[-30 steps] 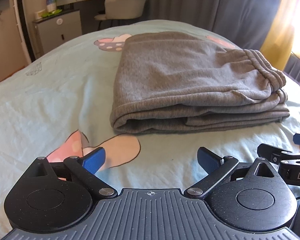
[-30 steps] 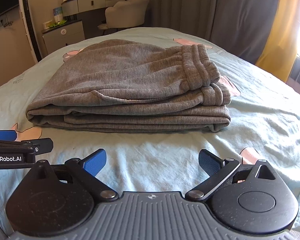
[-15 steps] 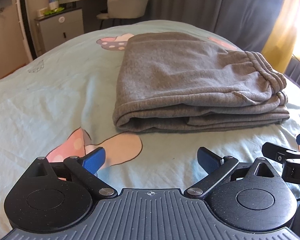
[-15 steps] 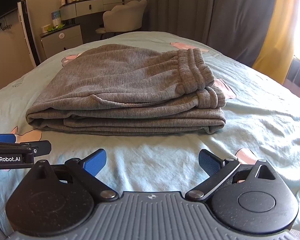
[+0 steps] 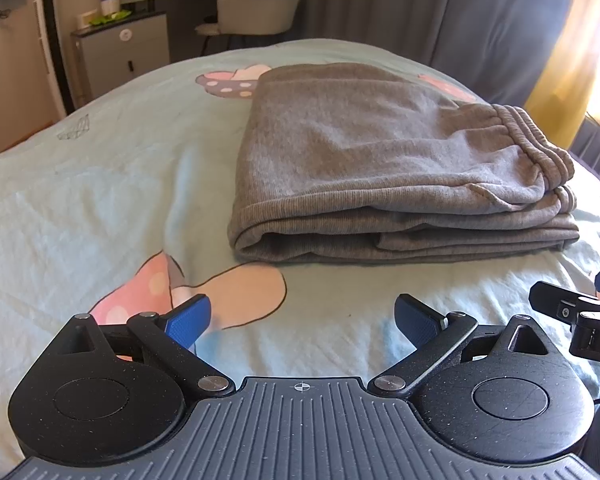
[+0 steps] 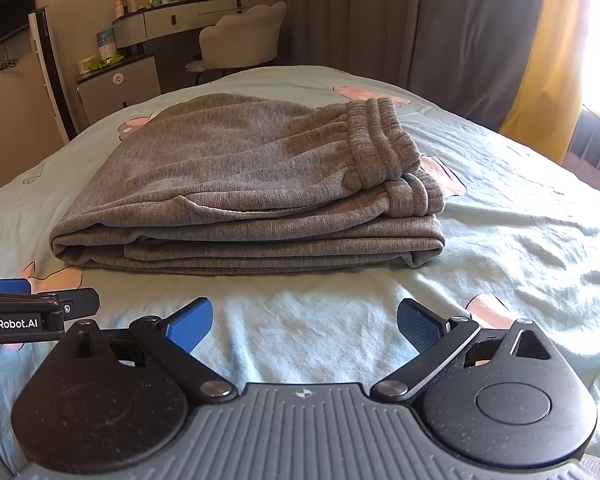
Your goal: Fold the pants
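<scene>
Pants [image 5: 384, 168], grey and folded, lie right of centre in the left wrist view on the bed [image 5: 100, 200]; the left gripper [image 5: 302, 320] gapes empty below. Right wrist view: pants centred, right gripper [image 6: 305, 322] likewise wide, empty.

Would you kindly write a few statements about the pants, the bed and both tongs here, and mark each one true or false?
1. The grey pants lie folded in a stack on the bed sheet. True.
2. The left tongs are clamped on the pants. False: they are open, short of the fabric.
3. The right tongs are open and empty. True.
4. The elastic waistband sits on top of the stack. True.
5. The sheet is plain white. False: it is pale blue with cartoon prints.
</scene>
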Tool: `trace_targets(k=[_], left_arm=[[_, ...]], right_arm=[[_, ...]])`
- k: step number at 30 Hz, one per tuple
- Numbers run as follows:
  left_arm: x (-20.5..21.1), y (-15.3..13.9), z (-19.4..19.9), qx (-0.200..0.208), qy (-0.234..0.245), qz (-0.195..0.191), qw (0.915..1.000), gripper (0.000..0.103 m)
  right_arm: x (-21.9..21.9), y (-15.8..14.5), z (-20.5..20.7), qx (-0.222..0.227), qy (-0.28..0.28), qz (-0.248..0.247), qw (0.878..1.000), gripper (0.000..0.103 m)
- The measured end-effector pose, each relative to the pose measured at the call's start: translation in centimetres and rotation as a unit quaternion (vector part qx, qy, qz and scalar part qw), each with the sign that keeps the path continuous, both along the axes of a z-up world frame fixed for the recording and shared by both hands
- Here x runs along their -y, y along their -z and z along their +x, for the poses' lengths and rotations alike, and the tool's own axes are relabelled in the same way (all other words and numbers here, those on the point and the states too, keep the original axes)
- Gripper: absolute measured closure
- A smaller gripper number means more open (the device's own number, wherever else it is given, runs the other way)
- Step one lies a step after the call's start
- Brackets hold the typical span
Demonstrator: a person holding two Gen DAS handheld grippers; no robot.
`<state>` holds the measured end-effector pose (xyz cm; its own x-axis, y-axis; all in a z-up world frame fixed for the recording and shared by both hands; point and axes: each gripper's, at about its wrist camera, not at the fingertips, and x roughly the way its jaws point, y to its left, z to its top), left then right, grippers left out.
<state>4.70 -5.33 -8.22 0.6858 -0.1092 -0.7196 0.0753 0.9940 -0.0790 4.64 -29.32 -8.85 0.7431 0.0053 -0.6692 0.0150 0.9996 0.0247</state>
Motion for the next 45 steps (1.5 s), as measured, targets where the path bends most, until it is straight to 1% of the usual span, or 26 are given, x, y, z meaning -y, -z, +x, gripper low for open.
trace_targets(k=[16, 23, 26, 30, 40, 45], left_arm=[[-0.09, -0.08, 0.01, 0.003, 0.004, -0.010, 0.9999, 0.002], [0.09, -0.24, -0.17, 0.007, 0.012, -0.007, 0.9999, 0.002], [0.02, -0.35, -0.38, 0.014, 0.017, -0.015, 0.9996, 0.002], [-0.01, -0.51, -0.60, 0.026, 0.017, -0.014, 0.9994, 0.002], [0.02, -0.49, -0.73, 0.025, 0.024, -0.018, 0.9992, 0.002], [0.46, -0.38, -0.75, 0.025, 0.035, -0.011, 0.9990, 0.002]], right_arm=[[-0.14, 0.04, -0.06, -0.002, -0.002, -0.001, 1.000, 0.004], [-0.24, 0.07, -0.03, -0.004, 0.000, -0.005, 1.000, 0.004], [-0.28, 0.07, -0.02, -0.004, -0.002, -0.008, 1.000, 0.004], [-0.37, 0.07, -0.03, -0.004, -0.002, -0.012, 1.000, 0.004], [-0.13, 0.14, 0.06, -0.008, 0.006, -0.006, 1.000, 0.004], [-0.24, 0.24, 0.14, -0.010, 0.004, -0.008, 1.000, 0.004]])
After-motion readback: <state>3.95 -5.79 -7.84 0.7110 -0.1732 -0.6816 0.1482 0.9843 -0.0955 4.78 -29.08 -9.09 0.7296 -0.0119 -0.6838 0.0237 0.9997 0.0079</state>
